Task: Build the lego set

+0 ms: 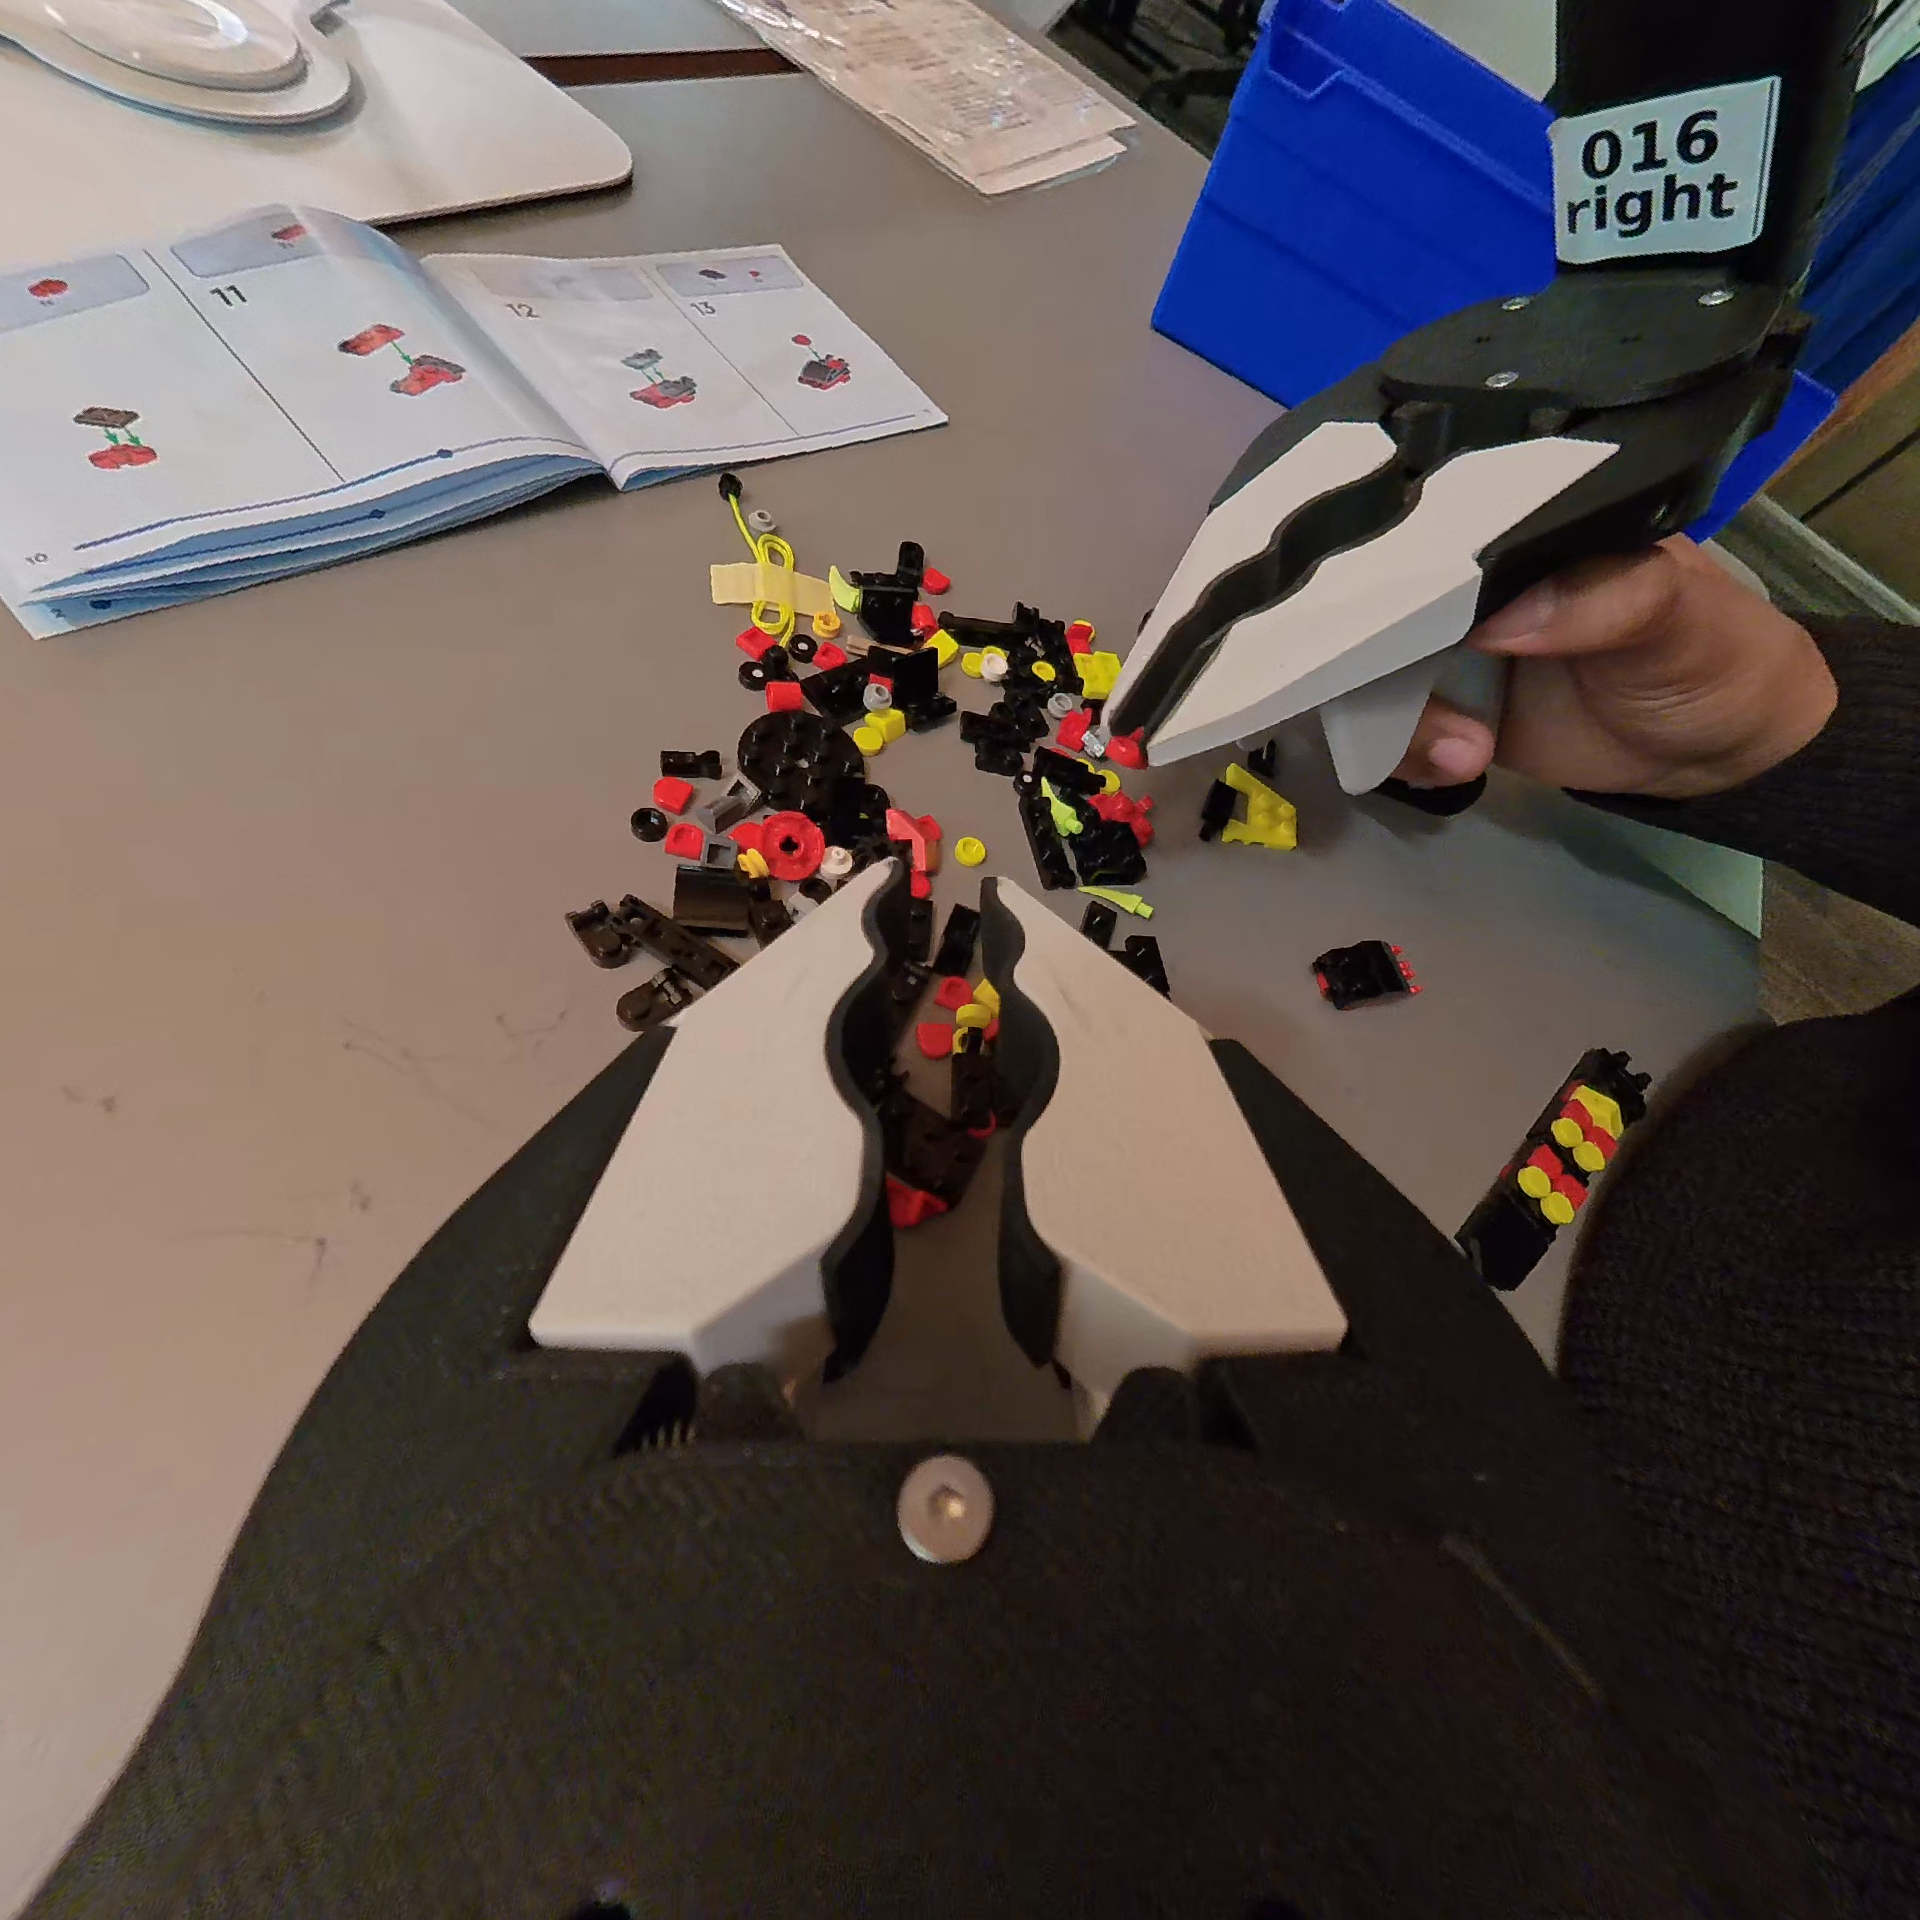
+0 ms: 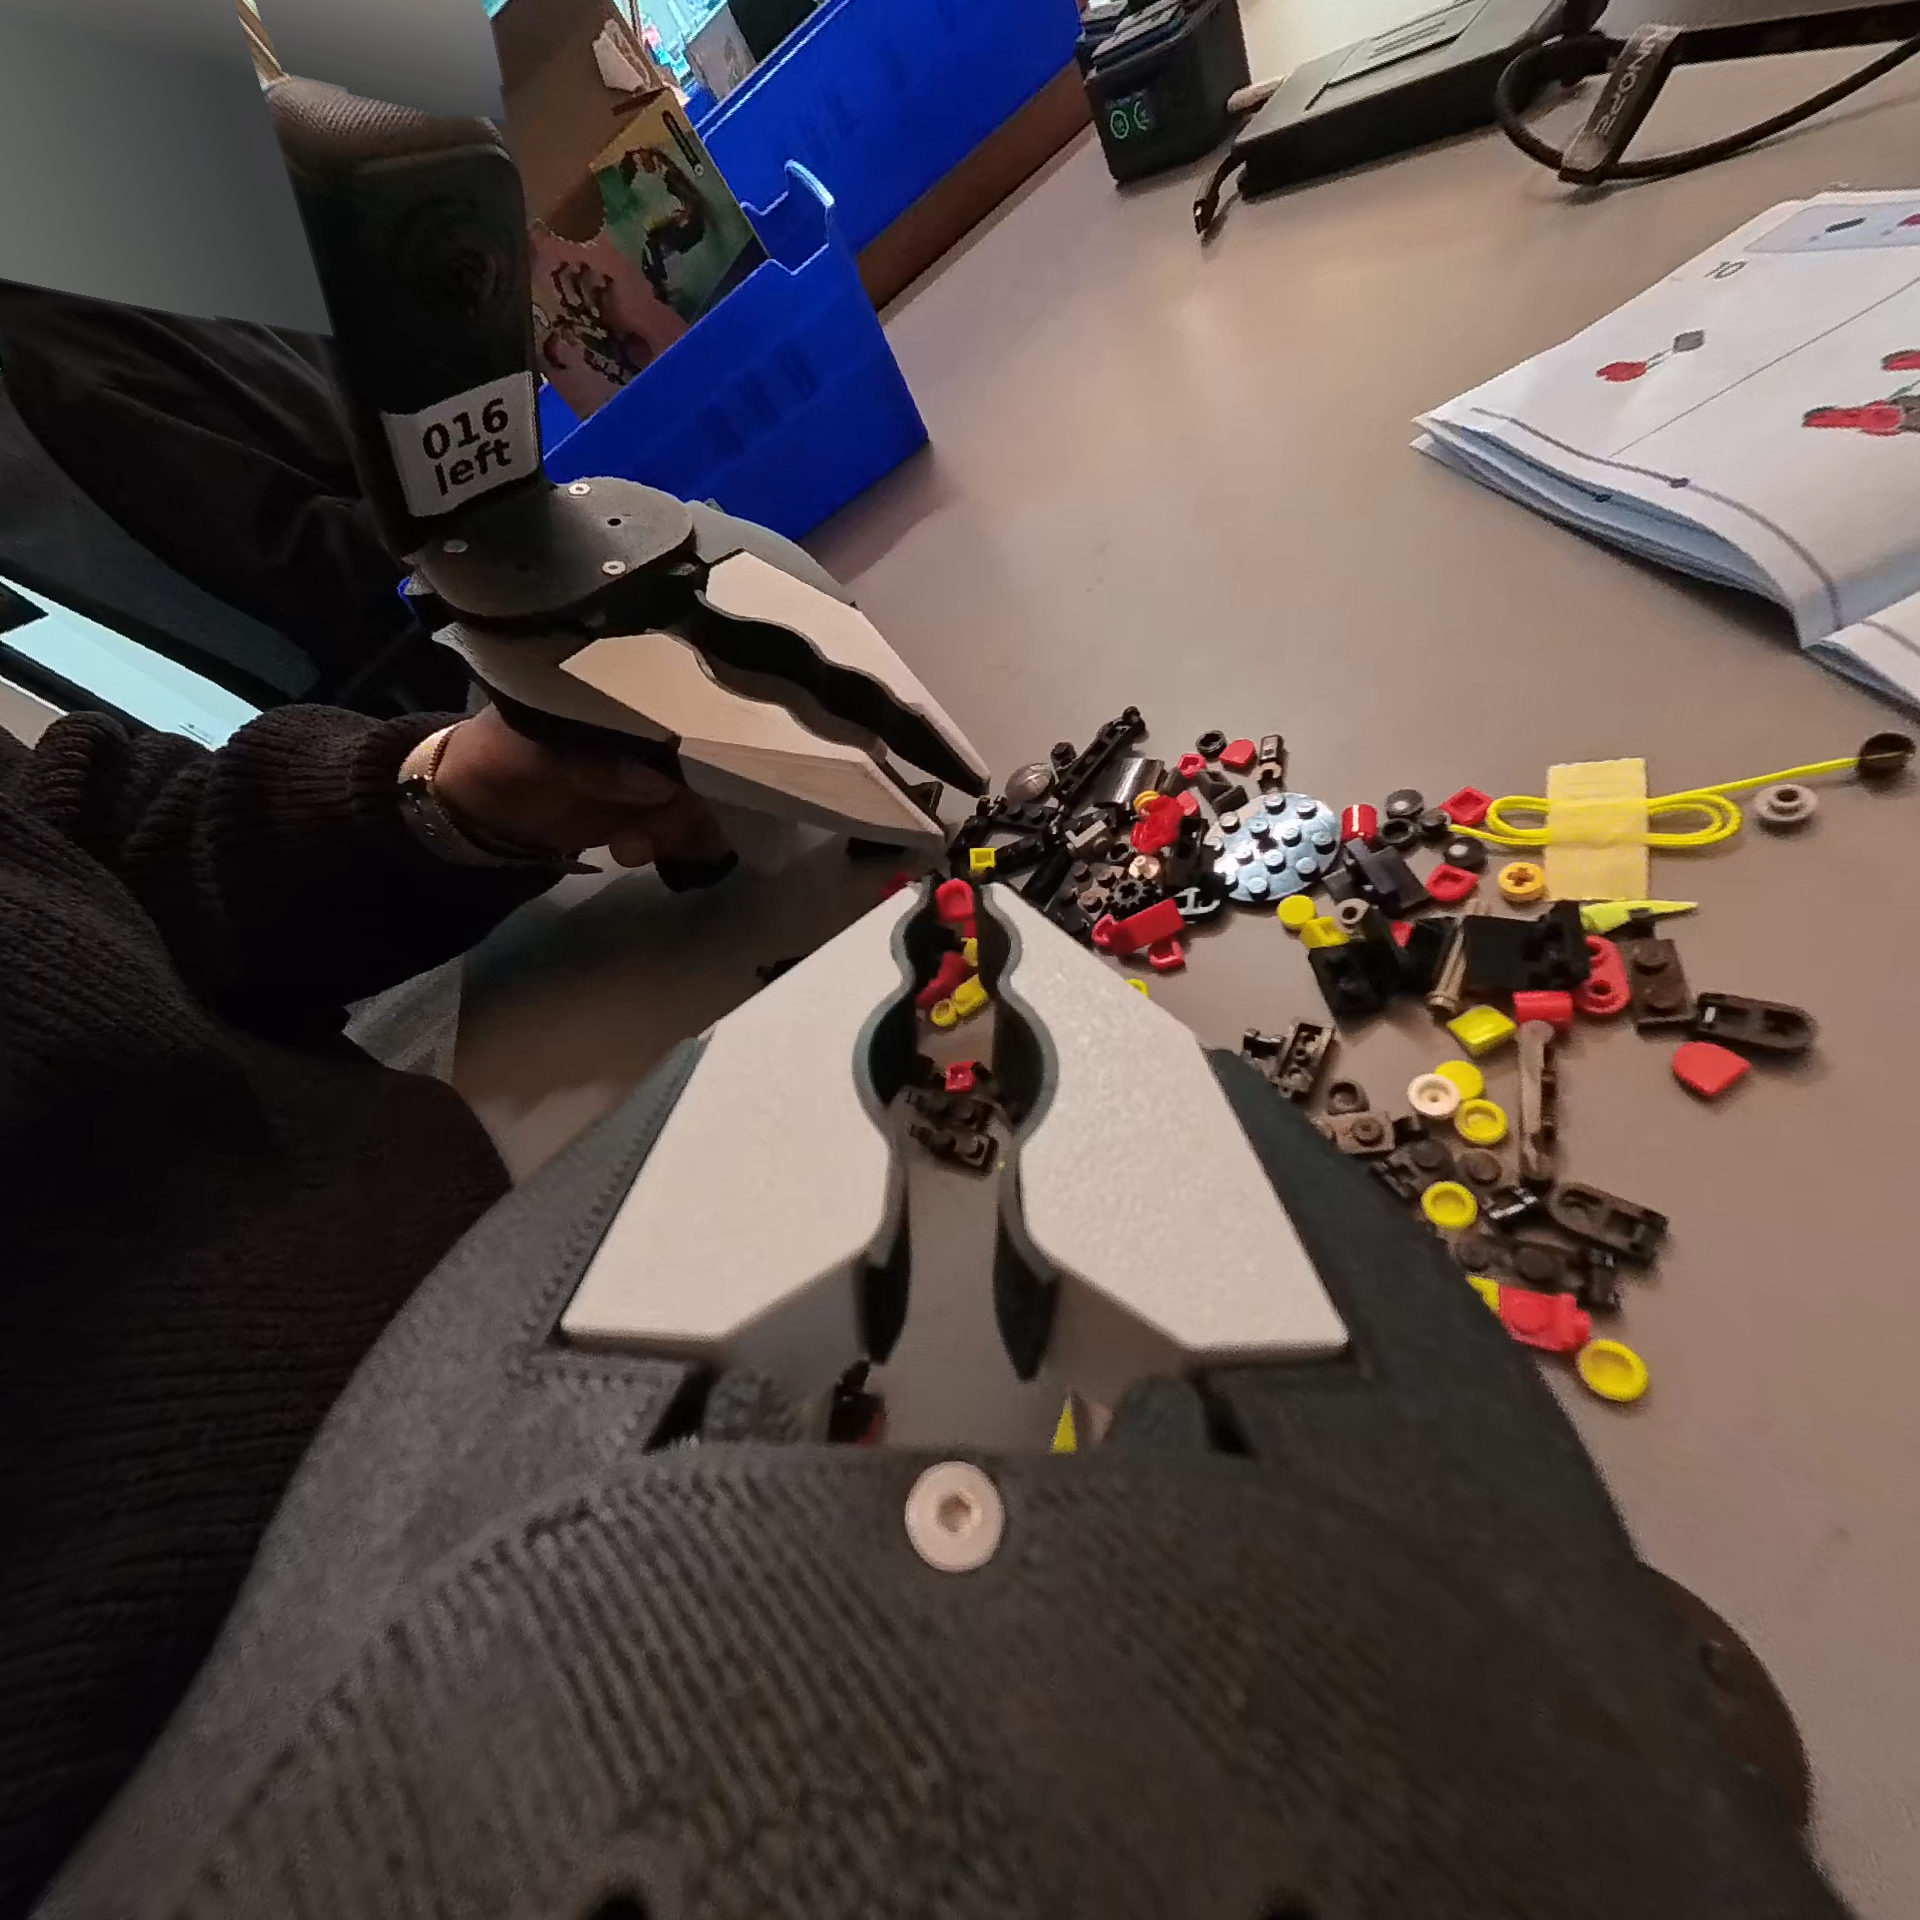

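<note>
Lego set, a heap of small black, red and yellow plastic pieces [image 1: 883, 748], lay loose mid-desk [image 1: 312, 935]. Left wrist view: left tool [image 1: 940, 883] slightly spread over the heap, empty; right tool [image 1: 1127, 740] pinching a small red piece [image 1: 1124, 748]; two little sub-builds [image 1: 1558, 1153] aside. Right wrist view: right tool [image 2: 954, 896] nipped that red piece; most building judged undone.

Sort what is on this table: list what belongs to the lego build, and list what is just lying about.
For the build: loose lego pieces, instruction booklet, part-built black assembly with red and yellow studs, yellow string.

Lying about: blue bins, clear plastic bag, black strap.
</note>
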Action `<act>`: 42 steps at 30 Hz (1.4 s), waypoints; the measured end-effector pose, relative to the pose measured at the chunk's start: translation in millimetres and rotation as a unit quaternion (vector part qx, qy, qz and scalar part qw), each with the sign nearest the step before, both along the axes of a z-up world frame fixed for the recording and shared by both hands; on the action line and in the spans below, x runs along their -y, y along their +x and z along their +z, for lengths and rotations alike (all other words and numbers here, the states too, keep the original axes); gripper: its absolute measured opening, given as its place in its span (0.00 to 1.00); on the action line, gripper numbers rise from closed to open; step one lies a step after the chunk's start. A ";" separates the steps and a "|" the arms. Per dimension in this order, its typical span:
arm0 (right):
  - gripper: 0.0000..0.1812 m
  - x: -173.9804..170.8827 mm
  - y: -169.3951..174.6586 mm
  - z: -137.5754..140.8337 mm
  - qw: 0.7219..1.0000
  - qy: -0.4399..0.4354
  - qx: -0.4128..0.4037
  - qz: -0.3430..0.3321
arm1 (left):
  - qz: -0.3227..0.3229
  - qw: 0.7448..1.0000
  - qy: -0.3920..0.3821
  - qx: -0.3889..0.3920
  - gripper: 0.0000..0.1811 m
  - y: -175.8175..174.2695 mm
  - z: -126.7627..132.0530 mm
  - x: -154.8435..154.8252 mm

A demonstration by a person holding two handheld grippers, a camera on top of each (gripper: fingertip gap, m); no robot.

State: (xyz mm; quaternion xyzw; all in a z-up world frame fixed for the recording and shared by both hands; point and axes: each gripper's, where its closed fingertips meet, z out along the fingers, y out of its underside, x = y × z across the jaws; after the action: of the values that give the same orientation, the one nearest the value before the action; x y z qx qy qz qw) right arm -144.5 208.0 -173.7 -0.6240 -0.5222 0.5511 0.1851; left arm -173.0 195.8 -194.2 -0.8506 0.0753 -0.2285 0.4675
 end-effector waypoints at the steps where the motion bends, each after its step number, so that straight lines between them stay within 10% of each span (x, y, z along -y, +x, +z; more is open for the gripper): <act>1: 0.03 0.4 0.1 0.0 1.000 0.000 0.000 0.001 | 0.000 1.000 0.000 0.000 0.06 0.1 0.0 0.0; 21: 0.03 14.2 5.5 -2.1 0.999 -0.012 0.010 0.045 | -0.075 0.996 0.043 -0.006 0.09 26.4 13.6 9.1; 27: 0.03 42.0 24.0 6.6 0.984 -0.108 0.011 0.140 | -0.167 0.980 0.083 -0.071 0.09 59.3 14.1 27.0; 42: 0.03 27.4 17.6 50.5 0.902 -0.411 -0.079 0.104 | -0.117 0.984 0.136 -0.018 0.07 56.5 43.4 19.2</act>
State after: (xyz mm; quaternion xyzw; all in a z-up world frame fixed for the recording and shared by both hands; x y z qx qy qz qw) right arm -126.9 180.7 -123.2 -0.5413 -0.2950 0.7803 -0.1055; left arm -116.5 176.6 -150.9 -0.7684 0.2135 -0.2539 0.5473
